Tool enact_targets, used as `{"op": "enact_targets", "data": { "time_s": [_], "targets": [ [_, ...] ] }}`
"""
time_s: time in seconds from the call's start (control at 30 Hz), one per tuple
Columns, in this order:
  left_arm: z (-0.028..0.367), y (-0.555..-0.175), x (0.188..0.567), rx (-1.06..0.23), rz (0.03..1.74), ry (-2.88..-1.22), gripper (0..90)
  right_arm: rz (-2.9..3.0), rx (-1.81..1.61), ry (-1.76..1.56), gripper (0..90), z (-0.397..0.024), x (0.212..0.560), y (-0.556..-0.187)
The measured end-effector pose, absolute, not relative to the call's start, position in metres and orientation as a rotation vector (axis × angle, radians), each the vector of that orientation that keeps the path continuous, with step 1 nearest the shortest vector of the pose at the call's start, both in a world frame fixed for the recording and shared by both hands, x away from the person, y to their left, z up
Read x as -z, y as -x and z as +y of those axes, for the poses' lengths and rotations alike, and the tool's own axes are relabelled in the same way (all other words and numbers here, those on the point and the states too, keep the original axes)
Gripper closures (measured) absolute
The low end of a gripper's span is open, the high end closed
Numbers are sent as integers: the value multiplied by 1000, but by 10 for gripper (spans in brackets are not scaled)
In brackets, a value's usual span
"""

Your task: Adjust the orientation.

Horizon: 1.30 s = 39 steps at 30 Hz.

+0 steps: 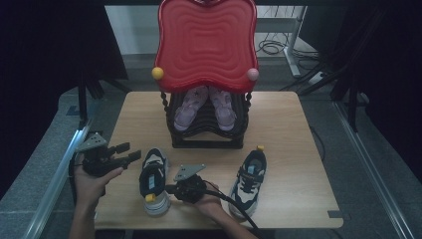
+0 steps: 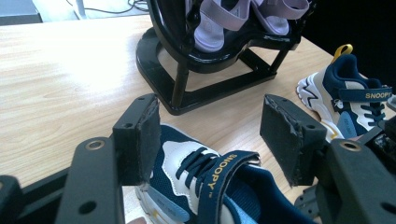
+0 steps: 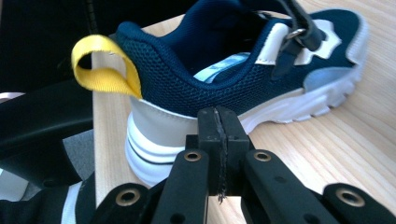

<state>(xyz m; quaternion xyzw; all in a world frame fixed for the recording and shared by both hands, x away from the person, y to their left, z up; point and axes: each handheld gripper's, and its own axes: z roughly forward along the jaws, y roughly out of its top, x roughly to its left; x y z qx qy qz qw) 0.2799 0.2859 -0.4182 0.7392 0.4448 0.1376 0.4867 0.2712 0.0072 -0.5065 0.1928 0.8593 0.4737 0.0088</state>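
Two navy and white sneakers lie on the wooden table (image 1: 293, 149). The left sneaker (image 1: 153, 179) has a yellow heel loop (image 3: 105, 65) and points away from me. My right gripper (image 1: 168, 189) is shut with nothing between its jaws, and its tip (image 3: 218, 126) sits right at the sneaker's (image 3: 224, 70) white side near the heel; whether it touches I cannot tell. My left gripper (image 1: 129, 152) hovers at the table's left, open. Its pads (image 2: 140, 140) stand wide apart above the toe of that sneaker (image 2: 205, 182). The other sneaker (image 1: 250, 181) lies to the right.
A black shoe rack (image 1: 206, 134) with a red wavy top (image 1: 206, 45) stands at the table's back middle, with a pair of lilac sandals (image 1: 204, 107) on it. Its base (image 2: 210, 88) is just beyond the left sneaker. Cables lie on the floor behind.
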Motion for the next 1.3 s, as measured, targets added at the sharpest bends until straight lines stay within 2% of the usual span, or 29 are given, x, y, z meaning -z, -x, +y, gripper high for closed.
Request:
{"op": "enact_targets", "data": {
  "time_s": [1.3],
  "targets": [
    [288,-280,420,-330,1079,-1810,382,2731,-1549,-455,897,77,513,-267]
  ]
}}
